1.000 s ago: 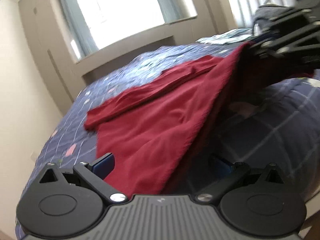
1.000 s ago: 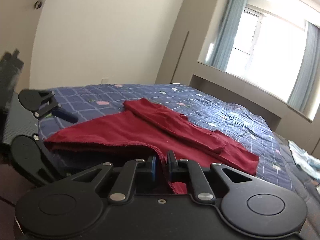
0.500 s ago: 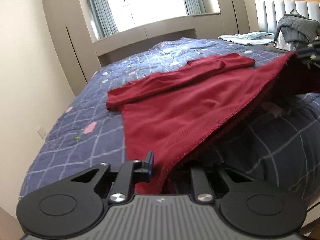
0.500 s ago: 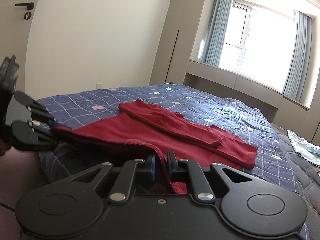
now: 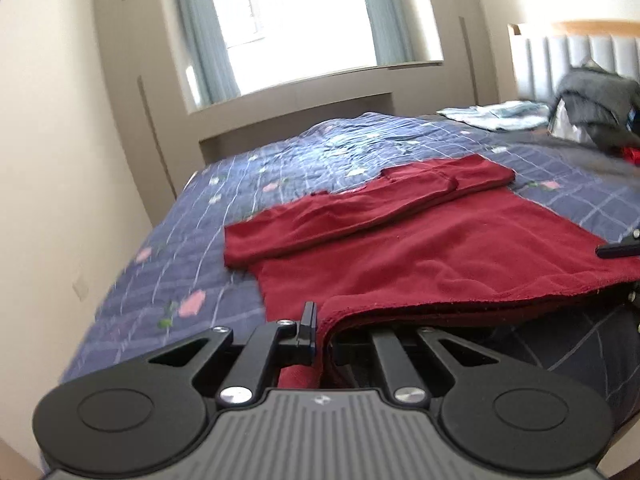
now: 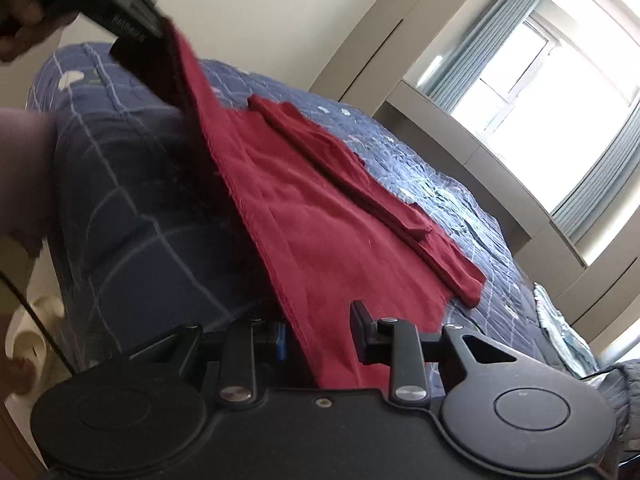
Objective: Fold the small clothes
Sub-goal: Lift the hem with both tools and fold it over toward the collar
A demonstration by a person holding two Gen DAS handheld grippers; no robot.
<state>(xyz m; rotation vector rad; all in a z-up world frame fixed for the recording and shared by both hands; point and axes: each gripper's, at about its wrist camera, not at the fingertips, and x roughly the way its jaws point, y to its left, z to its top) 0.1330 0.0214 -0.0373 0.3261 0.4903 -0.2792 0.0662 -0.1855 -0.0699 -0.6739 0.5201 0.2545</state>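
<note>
the left gripper [image 5: 320,332] is at the near edge of the bed [image 5: 180,264], its fingers [image 5: 308,326] clamping shut on the left corner of the hem of the red garment [image 5: 420,264]. that corner is being held up off the bed, with a person's hand [image 6: 20,12] gripping the tool. the garment is lying across the middle of the bed, its sleeves already folded over along its far side and its near hem hanging over the bed's edge. the right gripper [image 6: 320,332] is at the near edge of the bed too, further right; its fingers [image 6: 360,322] are standing apart with the hem running between them, so it looks to be pinching nothing.

the step in hand appears to be the bottom-to-top fold. the next move is probably calling for the right fingers to be closing on their corner again, then both corners travelling level and together across the bed to meet the sleeves, keeping the hem taut so it is not sagging.

no box, basket or other container is showing. toward the head of the bed, at the right, pale blue clothes [image 5: 496,114] and a dark grey heap [image 5: 592,96] are lying loose.
</note>
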